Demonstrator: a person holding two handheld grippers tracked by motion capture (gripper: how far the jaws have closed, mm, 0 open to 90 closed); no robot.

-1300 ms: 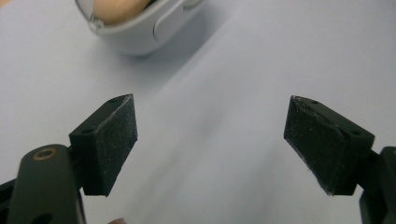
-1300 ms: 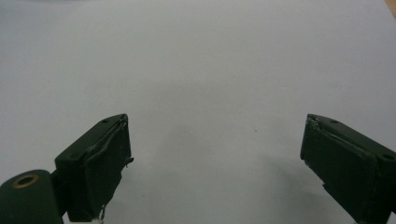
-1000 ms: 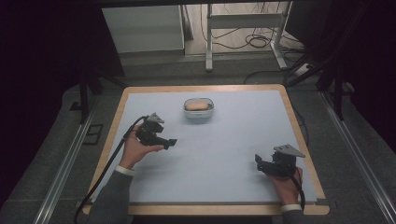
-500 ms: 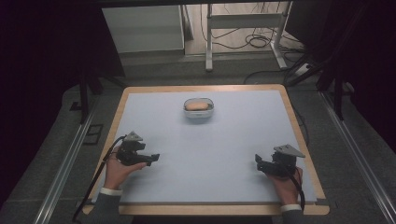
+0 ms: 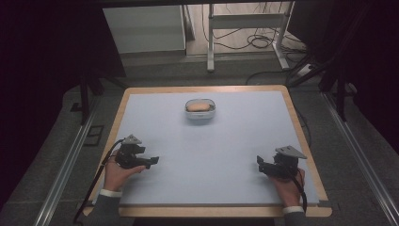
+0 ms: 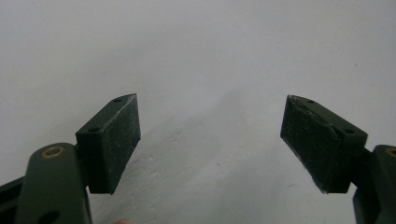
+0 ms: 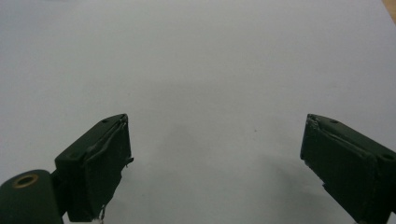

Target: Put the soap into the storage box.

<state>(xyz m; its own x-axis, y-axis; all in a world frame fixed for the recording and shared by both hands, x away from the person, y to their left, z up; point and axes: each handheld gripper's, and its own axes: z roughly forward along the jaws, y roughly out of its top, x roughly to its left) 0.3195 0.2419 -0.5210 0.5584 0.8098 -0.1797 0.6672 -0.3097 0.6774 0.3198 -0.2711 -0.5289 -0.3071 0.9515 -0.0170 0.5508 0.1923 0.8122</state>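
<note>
Left tool pulled back from the bowl, empty

The left tool (image 5: 151, 160) has withdrawn to the near-left of the small clear oval bowl holding a brown bun (image 5: 200, 107), its jaws apart but just narrowing on nothing; the right tool (image 5: 259, 165) rests open, near-right, on the pale blue desk (image 5: 207, 155).

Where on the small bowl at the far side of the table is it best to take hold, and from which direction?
Probably at the rim of the small bowl: one jaw inside the wall, one outside, coming down from above on the near side. It stands upright and is low and oval, likely too wide to span, and the brownish food fills its middle. Both the left tongs and right tongs are open and far from it.
</note>
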